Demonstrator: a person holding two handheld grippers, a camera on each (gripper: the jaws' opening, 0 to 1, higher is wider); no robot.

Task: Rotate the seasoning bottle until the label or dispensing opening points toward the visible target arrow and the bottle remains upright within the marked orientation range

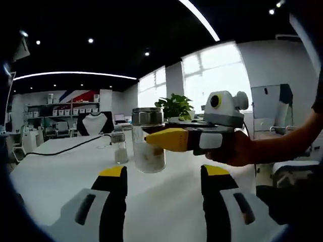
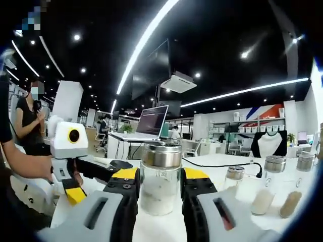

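Right claw holds the seasoning bottle on the white desk

The seasoning bottle [image 2: 160, 181] stands upright on the desk [image 1: 60, 161], with the right claw [image 2: 160, 187] closed around its middle. The left claw [image 1: 164, 174] is wide open and holds nothing. The bottle is glass with a shiny metal lid, so it is likely hard, slippery and breakable; the middle is a good place to hold. White powder fills its lower part. Other small jars [image 2: 282, 194] nearby hold white or tan powder.

No text, label, brand, number or sign can be read anywhere in either view.
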